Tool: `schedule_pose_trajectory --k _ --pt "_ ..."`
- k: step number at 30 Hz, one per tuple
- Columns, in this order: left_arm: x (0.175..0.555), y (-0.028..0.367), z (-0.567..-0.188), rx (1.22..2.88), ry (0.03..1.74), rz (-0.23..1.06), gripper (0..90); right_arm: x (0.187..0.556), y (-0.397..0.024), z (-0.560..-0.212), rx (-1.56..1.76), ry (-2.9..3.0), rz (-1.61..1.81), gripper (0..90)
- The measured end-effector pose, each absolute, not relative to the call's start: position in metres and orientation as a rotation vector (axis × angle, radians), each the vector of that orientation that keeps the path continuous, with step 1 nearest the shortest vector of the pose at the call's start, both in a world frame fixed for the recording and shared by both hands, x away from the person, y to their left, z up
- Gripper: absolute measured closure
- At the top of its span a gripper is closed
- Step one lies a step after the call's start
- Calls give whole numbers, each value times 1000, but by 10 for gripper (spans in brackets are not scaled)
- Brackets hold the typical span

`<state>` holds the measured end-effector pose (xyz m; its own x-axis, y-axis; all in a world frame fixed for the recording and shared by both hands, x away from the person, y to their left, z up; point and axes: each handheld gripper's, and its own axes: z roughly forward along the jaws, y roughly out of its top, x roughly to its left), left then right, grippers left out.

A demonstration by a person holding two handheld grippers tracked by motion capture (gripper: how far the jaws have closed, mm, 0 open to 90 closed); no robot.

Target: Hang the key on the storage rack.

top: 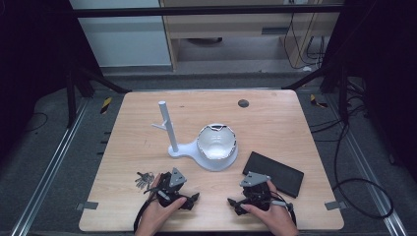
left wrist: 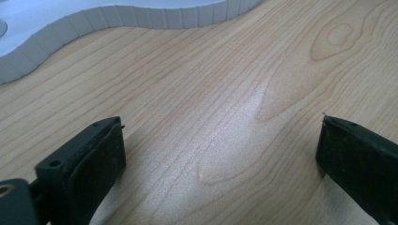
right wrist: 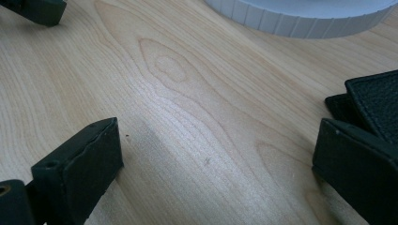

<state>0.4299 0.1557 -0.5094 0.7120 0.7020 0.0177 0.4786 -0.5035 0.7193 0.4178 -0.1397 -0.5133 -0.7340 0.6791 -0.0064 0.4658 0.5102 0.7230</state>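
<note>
Both grippers rest low on the wooden table (top: 275, 118) near its front edge, each held by a hand. My left gripper (top: 192, 199) is open, with bare wood between its jaws (left wrist: 220, 126). My right gripper (top: 234, 203) is open too, over bare wood (right wrist: 218, 129). A white stand (top: 173, 147) with an upright post and a round base sits mid-table, and a white bowl (top: 215, 141) lies in that base. A bunch of keys (top: 144, 180) lies just left of my left gripper. A black leather wallet (top: 275, 173) lies by my right gripper, its corner beside the right jaw (right wrist: 375, 101).
The ribbed rim of the white base (left wrist: 117, 16) curves just ahead of my left gripper and also ahead of my right gripper (right wrist: 300, 18). A small dark round spot (top: 243, 103) marks the far side of the table. Black frame struts and cables surround the table.
</note>
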Motion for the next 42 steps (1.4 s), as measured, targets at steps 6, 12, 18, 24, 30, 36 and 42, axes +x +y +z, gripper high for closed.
schedule_pose_trajectory --k 6,12,18,24,30,36,42 --pt "427 164 -502 2181 884 410 57 416 -141 -514 957 2466 1056 19" --pt "425 185 -480 2204 854 496 66 416 -141 -514 958 2466 1056 19" --pt "429 205 -464 2225 844 543 64 416 -141 -514 958 2466 1056 19" --pt "439 244 -450 2275 877 565 98 416 -141 -514 958 2466 1056 19" --pt "444 269 -444 2260 924 589 219 416 -141 -514 958 2466 1056 19" --pt "450 285 -449 2263 967 559 502 416 -141 -513 958 2466 1056 19" --pt "448 299 -457 2320 976 553 700 416 -141 -514 958 2466 1056 19"
